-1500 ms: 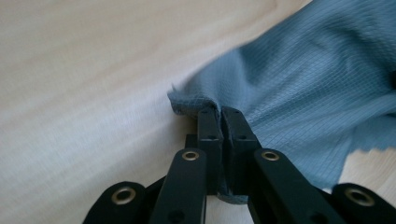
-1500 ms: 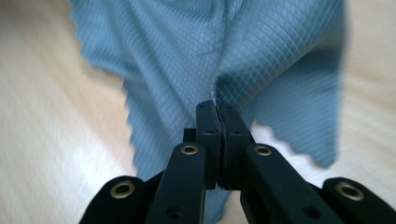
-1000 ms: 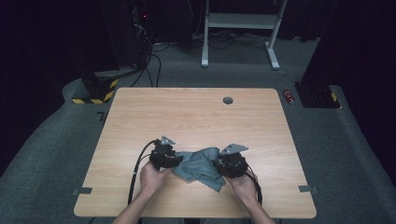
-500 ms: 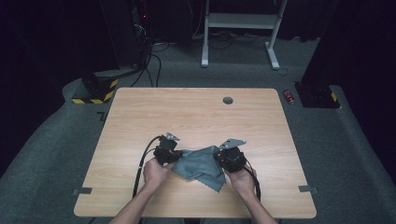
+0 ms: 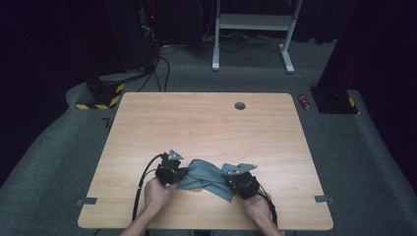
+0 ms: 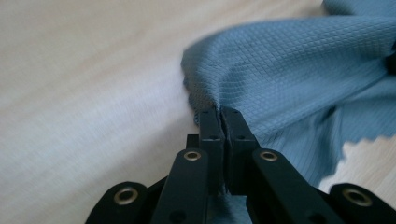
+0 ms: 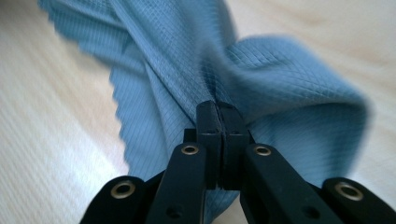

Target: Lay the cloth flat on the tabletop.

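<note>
A blue-grey waffle-weave cloth point(image 5: 204, 178) lies bunched near the front edge of the wooden table point(image 5: 206, 128). My left gripper point(image 5: 183, 173) is shut on the cloth's left edge, and the left gripper view shows its jaws pinching the cloth point(image 6: 289, 60) at the left gripper's tips point(image 6: 220, 111). My right gripper point(image 5: 227, 179) is shut on the right side of the cloth. In the right gripper view the cloth point(image 7: 187, 51) folds and twists away from the right gripper's closed tips point(image 7: 218, 106). A zigzag-cut hem hangs loose at the front.
A round cable hole point(image 5: 240, 105) sits near the table's far edge. Cables trail from both grippers toward the front edge. Beyond the table stand a white desk frame point(image 5: 253, 29), a yellow-and-black striped base point(image 5: 98, 96) and a red can point(image 5: 305, 101) on the floor.
Both hands have shifted slightly, and the cloth between them has bunched and twisted more. Both grippers have kept their hold on it.
</note>
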### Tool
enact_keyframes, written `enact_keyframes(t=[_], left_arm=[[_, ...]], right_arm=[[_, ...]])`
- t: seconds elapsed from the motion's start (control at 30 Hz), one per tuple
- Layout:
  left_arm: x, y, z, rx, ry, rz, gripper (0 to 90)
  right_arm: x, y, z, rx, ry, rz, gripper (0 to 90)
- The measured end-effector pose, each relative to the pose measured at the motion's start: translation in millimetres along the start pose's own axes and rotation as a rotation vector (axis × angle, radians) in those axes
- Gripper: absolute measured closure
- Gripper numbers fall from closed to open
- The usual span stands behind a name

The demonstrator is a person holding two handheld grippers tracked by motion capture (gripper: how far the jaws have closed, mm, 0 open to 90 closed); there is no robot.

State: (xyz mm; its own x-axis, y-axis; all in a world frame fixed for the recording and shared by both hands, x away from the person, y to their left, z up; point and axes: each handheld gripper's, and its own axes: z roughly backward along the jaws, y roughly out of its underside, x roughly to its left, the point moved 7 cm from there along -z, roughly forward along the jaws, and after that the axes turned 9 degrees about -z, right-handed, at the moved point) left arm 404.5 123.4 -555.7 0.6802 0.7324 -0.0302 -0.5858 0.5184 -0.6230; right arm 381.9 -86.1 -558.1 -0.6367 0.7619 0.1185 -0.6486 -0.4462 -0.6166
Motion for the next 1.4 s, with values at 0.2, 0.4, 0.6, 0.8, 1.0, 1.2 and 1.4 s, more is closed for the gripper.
enact_keyframes(t=[0.2, 0.4, 0.6, 0.8, 1.0, 1.2, 1.4], left_arm=[[5.1, -4.9, 5.6, -0.034, -0.018, 0.030, 71.9], [5.9, -21.4, 4.6, -0.047, -0.021, 0.027, 61.8], [8.0, -21.9, -16.7, 0.011, -0.023, 0.051, 60.4], [6.5, -18.7, -19.3, 0.038, -0.049, -0.008, 74.7], [4.7, -19.6, -17.5, 0.035, -0.032, -0.035, 88.6], [12.4, -41.2, 15.3, -0.121, -0.069, -0.007, 88.8], [8.0, -24.1, 20.8, -0.102, -0.052, -0.013, 88.4]], right_arm=[[-4.2, -5.9, 11.4, -0.046, -0.008, -0.016, 71.9], [-17.1, -29.7, 30.2, -0.132, 0.027, -0.044, 68.2], [-35.4, -33.1, 8.4, -0.074, 0.069, -0.111, 65.5], [-36.7, -17.8, -8.6, 0.023, 0.060, -0.104, 77.8], [-33.6, -17.2, -6.8, 0.023, 0.047, -0.059, 88.2], [-30.0, -40.1, 26.6, -0.135, 0.060, -0.045, 88.1], [-22.2, -24.3, 29.1, -0.118, 0.039, -0.017, 87.8]])
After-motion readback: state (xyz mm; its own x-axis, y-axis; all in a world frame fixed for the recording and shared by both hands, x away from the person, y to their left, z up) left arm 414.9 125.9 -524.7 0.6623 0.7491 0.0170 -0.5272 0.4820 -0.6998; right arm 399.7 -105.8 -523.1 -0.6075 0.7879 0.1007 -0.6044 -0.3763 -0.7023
